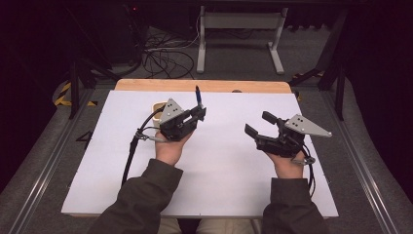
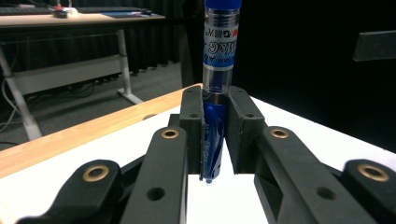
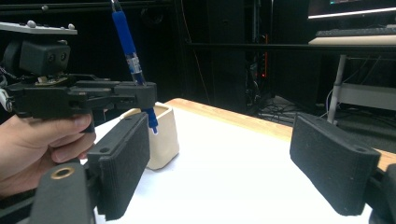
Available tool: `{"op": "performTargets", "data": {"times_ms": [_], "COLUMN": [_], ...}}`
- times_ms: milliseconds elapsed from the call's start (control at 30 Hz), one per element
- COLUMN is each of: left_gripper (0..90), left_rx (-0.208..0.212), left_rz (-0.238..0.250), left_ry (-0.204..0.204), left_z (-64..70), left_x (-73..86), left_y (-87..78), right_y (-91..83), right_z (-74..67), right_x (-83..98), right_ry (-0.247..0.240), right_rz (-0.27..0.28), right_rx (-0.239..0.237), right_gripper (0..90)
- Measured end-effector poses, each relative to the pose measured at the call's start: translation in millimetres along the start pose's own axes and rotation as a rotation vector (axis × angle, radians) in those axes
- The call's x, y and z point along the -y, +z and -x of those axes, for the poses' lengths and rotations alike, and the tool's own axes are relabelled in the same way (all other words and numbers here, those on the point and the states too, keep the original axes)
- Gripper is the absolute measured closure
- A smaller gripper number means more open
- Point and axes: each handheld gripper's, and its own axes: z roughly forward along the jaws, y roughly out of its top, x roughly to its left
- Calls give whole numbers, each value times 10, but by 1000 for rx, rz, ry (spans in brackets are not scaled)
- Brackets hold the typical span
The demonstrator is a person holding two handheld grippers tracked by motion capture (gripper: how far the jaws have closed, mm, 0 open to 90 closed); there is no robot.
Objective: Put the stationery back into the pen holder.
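Sleeves low at six o'clock; left tool (image 1: 198,113) clamps a blue pen (image 2: 218,70) upright above the counter (image 1: 219,165), cup (image 3: 163,130) just behind. Right tool (image 1: 258,124) waits wide, empty, at three o'clock. Likely next: lower pen into cup, carefully aligned.

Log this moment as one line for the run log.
left gripper: shut on blue pen, upright | right gripper: open, empty | cream cup: on white mat, beyond pen

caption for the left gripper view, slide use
Left gripper shut on an upright blue pen above the white table.
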Motion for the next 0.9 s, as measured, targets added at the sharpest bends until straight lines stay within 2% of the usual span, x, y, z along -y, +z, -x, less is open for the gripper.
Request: {"op": "performTargets", "data": {"times_ms": [233, 533, 700, 900], "left_gripper": [787, 787, 786, 786], "left_rx": [-35, -101, -133, -171], "left_rz": [12, 13, 15, -7], "left_ry": [-26, -13, -27, -21], "left_z": [-123, -295, -392, -470], "left_x": [2, -7, 3, 57], "left_y": [-76, -187, -251, -266], "right_y": [11, 12, 17, 29], "right_z": [-8, -5, -7, -14], "right_x": [5, 6, 8, 14], "right_ry": [0, 0, -3, -6], "right_rz": [-3, -4, -8, -17], "right_rx": [-4, 0, 1, 2], "right_gripper": [209, 209, 210, 212]}}
